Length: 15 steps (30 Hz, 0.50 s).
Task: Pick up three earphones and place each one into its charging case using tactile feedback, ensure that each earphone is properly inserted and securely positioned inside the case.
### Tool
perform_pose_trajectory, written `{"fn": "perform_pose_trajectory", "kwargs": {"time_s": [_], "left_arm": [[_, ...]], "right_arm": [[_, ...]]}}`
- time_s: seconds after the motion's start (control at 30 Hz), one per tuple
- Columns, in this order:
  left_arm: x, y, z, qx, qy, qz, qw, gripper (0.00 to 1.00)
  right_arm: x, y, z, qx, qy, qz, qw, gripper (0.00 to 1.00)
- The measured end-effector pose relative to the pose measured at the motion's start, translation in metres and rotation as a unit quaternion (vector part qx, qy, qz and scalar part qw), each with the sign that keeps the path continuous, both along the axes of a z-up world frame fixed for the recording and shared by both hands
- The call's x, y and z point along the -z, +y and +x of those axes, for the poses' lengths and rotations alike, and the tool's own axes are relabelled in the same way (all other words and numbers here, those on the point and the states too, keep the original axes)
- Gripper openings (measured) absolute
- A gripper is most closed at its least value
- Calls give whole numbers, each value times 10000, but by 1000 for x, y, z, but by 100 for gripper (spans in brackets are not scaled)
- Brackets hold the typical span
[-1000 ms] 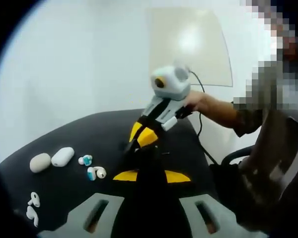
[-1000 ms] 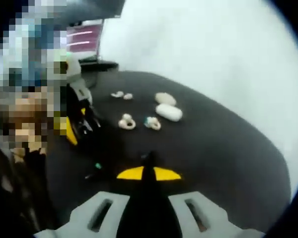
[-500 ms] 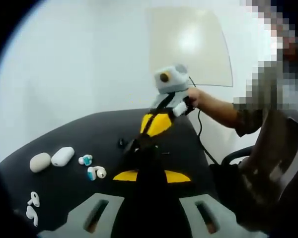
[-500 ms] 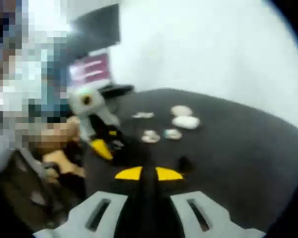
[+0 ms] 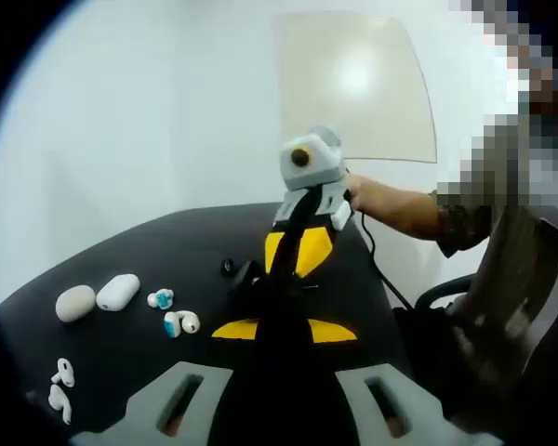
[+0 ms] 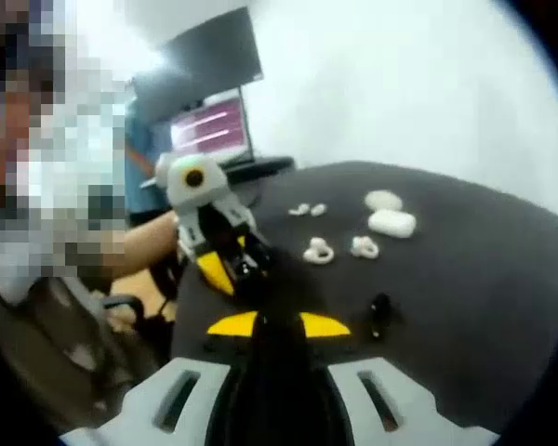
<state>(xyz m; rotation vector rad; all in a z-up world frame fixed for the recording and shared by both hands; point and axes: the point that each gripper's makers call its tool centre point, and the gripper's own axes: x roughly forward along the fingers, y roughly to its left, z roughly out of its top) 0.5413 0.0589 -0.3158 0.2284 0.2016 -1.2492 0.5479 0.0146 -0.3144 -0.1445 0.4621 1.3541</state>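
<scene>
White earphones (image 5: 179, 323), apparently teal-tipped.

A black table (image 5: 167, 251) with a rounded edge stands against plain white walls (image 5: 121, 111). Seen from the left gripper view, a pale cream panel (image 5: 353, 84) hangs on the wall at twelve o'clock, a bright patch of light glaring off its middle. A dark office chair (image 5: 530, 297) sits at four o'clock. In the right gripper view, a dark monitor (image 6: 209, 116) stands beyond the table at eleven o'clock, its screen glowing pink with lines too blurred to read.
</scene>
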Motion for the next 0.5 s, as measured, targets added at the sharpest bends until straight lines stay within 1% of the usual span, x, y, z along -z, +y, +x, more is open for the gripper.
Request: {"fn": "perform_pose_trajectory", "kwargs": {"time_s": [0.07, 0.1, 0.17, 0.2, 0.27, 0.3, 0.37, 0.4, 0.43, 0.5], "left_arm": [[0, 0, 0, 0, 17, 1, 10000, 15], [0, 0, 0, -2, 37, 2, 10000, 15], [0, 0, 0, -5, 50, -2, 10000, 15], [0, 0, 0, -11, 53, -1, 10000, 15], [0, 0, 0, -16, 56, -3, 10000, 15], [1, 0, 0, -20, 52, -1, 10000, 15], [1, 0, 0, -22, 53, 0, 10000, 15], [1, 0, 0, -25, 57, 2, 10000, 15], [1, 0, 0, -25, 52, 4, 10000, 15], [1, 0, 0, -28, 56, 3, 10000, 15]], "right_arm": [[2, 1, 0, 20, -27, -82, 10000, 13], [-1, 0, 1, 71, -92, -65, 9999, 13], [-11, 0, 1, 94, -130, 115, 9998, 12], [-19, 1, 0, 109, -182, 290, 9994, 12], [-31, -1, 2, 198, -422, 490, 9977, 12], [-38, 0, 3, 232, -660, 550, 9960, 12], [-55, 5, 3, 323, -1313, 734, 9881, 12], [-64, 12, -1, 282, -1727, 841, 9810, 12], [-71, 17, -2, 328, -2064, 939, 9734, 12], [-78, 28, -8, 301, -2773, 1021, 9549, 12]]}}
